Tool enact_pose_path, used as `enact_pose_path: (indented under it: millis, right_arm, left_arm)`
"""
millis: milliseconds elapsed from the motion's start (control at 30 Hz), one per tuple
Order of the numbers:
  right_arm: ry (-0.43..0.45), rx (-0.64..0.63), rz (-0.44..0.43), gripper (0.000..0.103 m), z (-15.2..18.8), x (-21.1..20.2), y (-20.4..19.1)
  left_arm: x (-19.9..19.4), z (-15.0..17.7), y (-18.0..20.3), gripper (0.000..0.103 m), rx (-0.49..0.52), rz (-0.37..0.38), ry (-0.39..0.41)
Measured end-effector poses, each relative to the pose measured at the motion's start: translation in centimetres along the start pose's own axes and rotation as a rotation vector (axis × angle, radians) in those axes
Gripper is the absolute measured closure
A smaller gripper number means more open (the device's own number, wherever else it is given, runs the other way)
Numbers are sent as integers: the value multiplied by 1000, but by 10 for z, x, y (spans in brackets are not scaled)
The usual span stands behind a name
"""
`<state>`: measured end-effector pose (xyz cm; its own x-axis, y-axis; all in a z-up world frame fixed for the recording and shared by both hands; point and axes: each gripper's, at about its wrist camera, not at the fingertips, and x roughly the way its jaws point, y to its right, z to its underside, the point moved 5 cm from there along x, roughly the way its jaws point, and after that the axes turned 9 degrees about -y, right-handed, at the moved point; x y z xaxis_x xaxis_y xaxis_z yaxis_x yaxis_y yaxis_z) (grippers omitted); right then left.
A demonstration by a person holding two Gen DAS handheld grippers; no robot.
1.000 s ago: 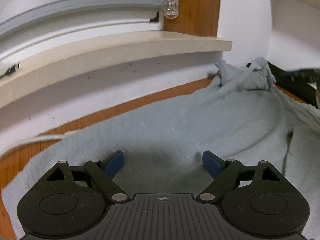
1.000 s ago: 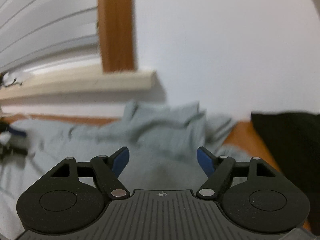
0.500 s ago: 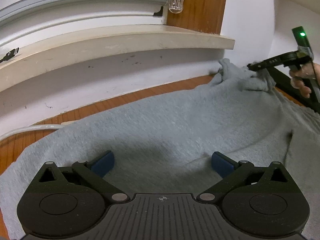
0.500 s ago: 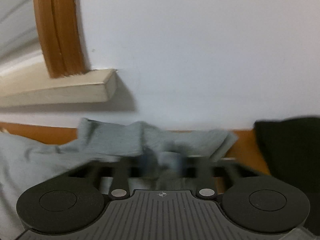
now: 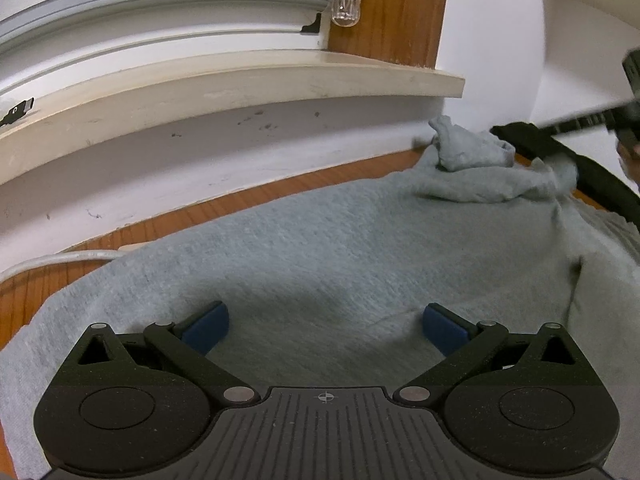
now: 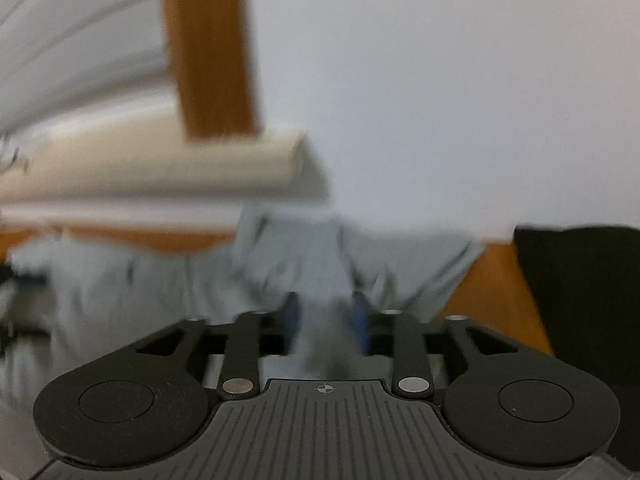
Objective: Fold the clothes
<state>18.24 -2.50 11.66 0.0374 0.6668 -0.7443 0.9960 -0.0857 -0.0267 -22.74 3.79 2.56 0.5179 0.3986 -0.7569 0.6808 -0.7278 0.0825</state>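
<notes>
Fingers (image 6: 362, 316) of the right gripper (image 6: 326, 320) are opening around a bunch of the grey garment (image 5: 340, 264); whether it is gripped cannot be told. Left gripper (image 5: 326, 326) is spread wide, empty. Nothing looks folded yet on the wooden surface (image 5: 280, 188). Close by are a black cloth (image 6: 580, 300), a white cable (image 5: 60, 260) and a windowsill (image 5: 240, 84).

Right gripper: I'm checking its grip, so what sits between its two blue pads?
A bunched fold of the grey garment sits between the pads of the right gripper, whose jaws are opening; the blurred right wrist view shows it.
</notes>
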Motion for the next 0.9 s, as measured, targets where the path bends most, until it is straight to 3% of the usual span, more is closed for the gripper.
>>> enact_pose_path:
  millis: [33, 67, 300, 333, 400, 433, 533, 667, 733, 900]
  right_arm:
    - [-5, 3, 9, 42, -5, 7, 2]
    - [-18, 3, 17, 40, -10, 17, 3]
    - [-108, -64, 63, 41, -17, 88, -7]
    - [-114, -78, 74, 46, -15, 95, -8]
    - [-104, -76, 45, 73, -13, 93, -8]
    - [-85, -76, 52, 93, -13, 84, -5]
    - [3, -64, 82, 94, -12, 44, 8]
    - [150, -3, 144, 95, -3, -42, 41]
    - [215, 21, 180, 102, 11, -92, 59]
    - [357, 111, 324, 103, 59, -209, 102]
  left_arm:
    - [0, 0, 0, 0, 0, 0, 0]
    - [0, 0, 0, 0, 0, 0, 0]
    - [0, 0, 0, 0, -4, 2, 1]
    - [0, 0, 0, 0, -5, 3, 2]
    - [0, 0, -1, 0, -8, 5, 3]
    - [0, 1, -1, 0, -9, 6, 3]
    - [-1, 1, -2, 0, -12, 9, 5]
    - [-2, 1, -3, 0, -16, 15, 7]
    - [-2, 1, -3, 0, -18, 18, 8]
    - [-3, 1, -3, 0, -18, 19, 9]
